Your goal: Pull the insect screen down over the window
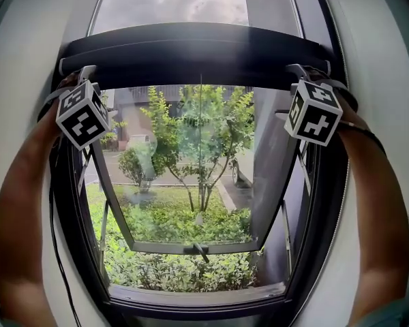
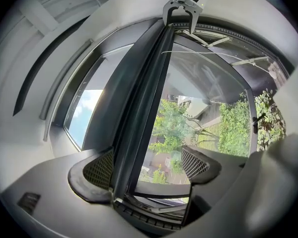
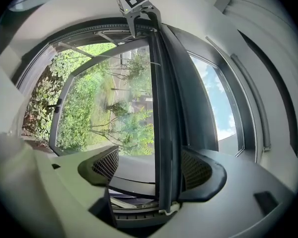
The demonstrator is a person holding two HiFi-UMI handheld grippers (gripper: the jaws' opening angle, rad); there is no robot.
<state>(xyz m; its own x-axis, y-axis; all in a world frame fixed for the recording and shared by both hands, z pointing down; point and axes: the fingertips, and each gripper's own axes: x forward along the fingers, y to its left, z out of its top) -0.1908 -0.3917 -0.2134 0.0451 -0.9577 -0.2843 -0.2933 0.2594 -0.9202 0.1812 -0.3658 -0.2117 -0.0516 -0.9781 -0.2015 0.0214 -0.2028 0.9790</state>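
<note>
The insect screen's black pull bar [image 1: 191,53] runs across the top of the window opening, with only a little screen drawn down behind it. My left gripper [image 1: 82,80] is at the bar's left end and my right gripper [image 1: 301,77] at its right end. In the left gripper view the bar [image 2: 139,113] passes between the open jaws of the left gripper [image 2: 146,166], close against the left pad [image 2: 97,170] and apart from the right one. In the right gripper view the bar [image 3: 169,113] lies beside the right pad [image 3: 196,170] of the open right gripper [image 3: 151,167].
Below the bar the glass sash [image 1: 191,247] is swung outward, with a small handle [image 1: 202,252] on its lower rail. The dark window frame [image 1: 191,298] and white wall [image 1: 20,60] close in the sides. A fixed pane [image 1: 170,2] sits above. Shrubs and a lawn lie outside.
</note>
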